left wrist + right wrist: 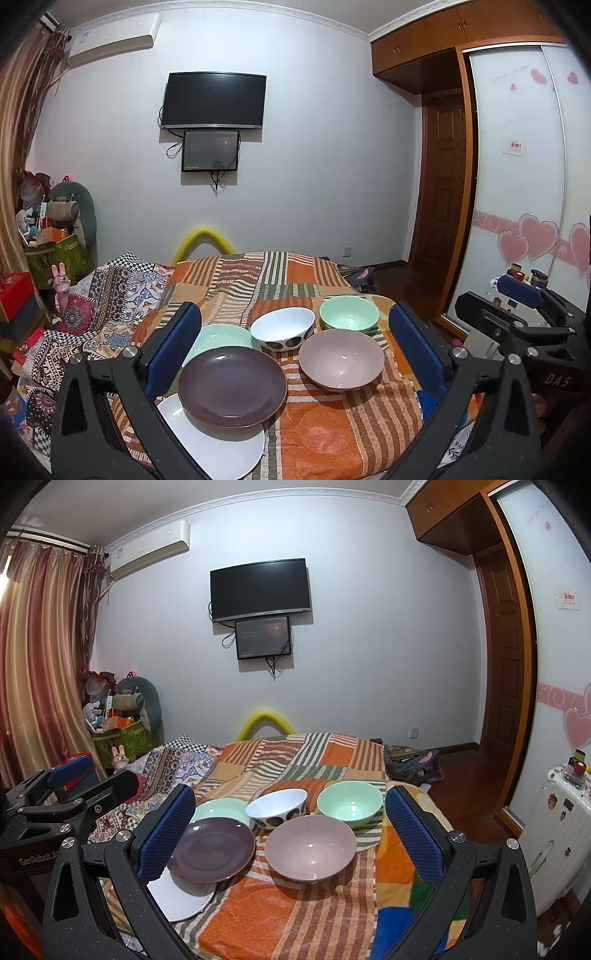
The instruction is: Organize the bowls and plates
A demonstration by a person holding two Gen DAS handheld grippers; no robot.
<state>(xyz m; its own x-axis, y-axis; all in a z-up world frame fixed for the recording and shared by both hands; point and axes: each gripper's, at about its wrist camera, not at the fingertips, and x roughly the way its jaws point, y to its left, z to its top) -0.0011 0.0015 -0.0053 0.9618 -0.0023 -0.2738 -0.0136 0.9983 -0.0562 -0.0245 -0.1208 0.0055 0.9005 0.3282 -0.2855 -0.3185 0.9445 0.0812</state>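
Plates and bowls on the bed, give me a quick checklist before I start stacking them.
1. Left tool open, holding nothing: ok.
2. Right tool open, holding nothing: ok.
3. Plates separate: not ok. The purple plate overlaps the white plate and the green plate.
4. Bowls upright: ok for the pink bowl, green bowl and spotted bowl.
5. Bowls empty: ok.
6. Firm, flat surface: cannot tell; they sit on a soft blanket.
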